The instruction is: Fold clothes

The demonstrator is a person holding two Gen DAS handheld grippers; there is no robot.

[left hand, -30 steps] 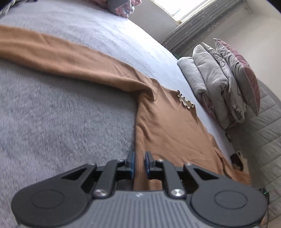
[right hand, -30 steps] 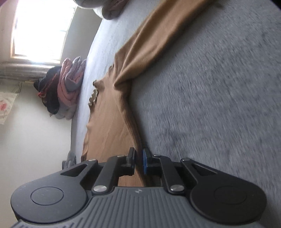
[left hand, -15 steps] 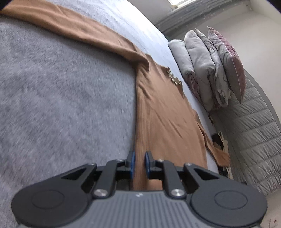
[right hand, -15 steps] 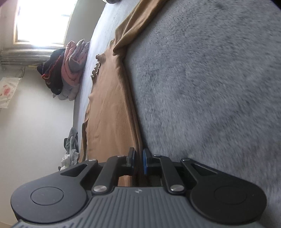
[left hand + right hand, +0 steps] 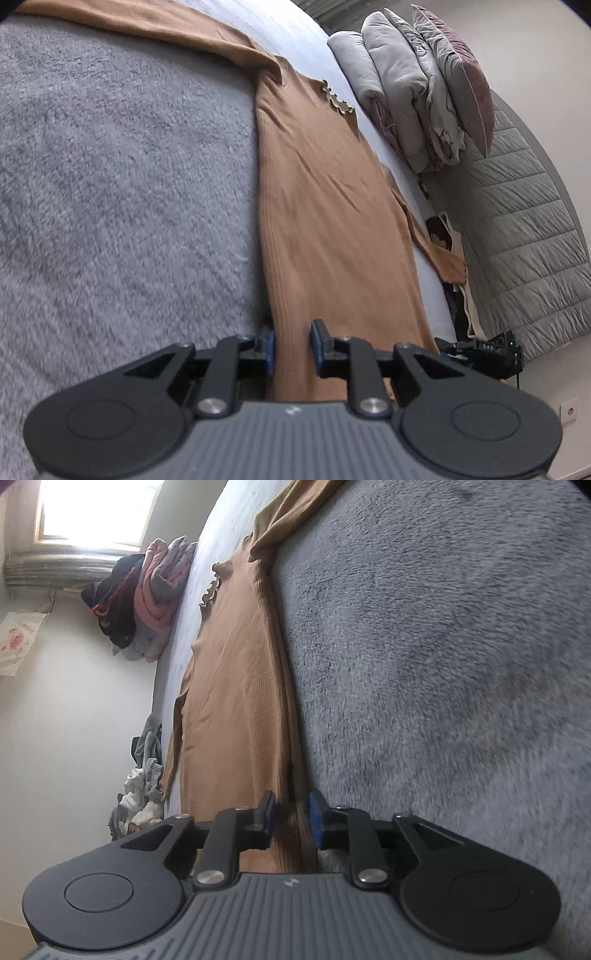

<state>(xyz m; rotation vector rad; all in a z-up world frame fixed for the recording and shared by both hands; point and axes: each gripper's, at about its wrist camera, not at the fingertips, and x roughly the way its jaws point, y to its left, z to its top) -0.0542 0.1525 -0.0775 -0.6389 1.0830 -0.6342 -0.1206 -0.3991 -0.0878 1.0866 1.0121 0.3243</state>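
Note:
A brown ribbed long-sleeved top (image 5: 325, 192) lies flat on the bed, its frilled collar (image 5: 338, 99) far from me and one sleeve stretched out at the upper left. My left gripper (image 5: 293, 347) is at the near hem; its jaws are opening, with the top's left edge lying loose between the blue pads. In the right wrist view the same top (image 5: 236, 686) runs away from my right gripper (image 5: 291, 818). Those jaws are opening too, with the folded side edge between them and no pad pressing on it.
A grey fleece blanket (image 5: 122, 184) covers the bed beside the top (image 5: 443, 646). Folded duvets and pillows (image 5: 417, 92) lean on a quilted headboard (image 5: 528, 229). A pile of clothes (image 5: 147, 594) sits by the window, and more garments (image 5: 142, 786) lie beyond the bed's edge.
Both grippers slid along the bed with the top's hem, and the top now lies straighter and longer ahead. Both pairs of jaws went from nearly shut on the fabric to visibly parted.

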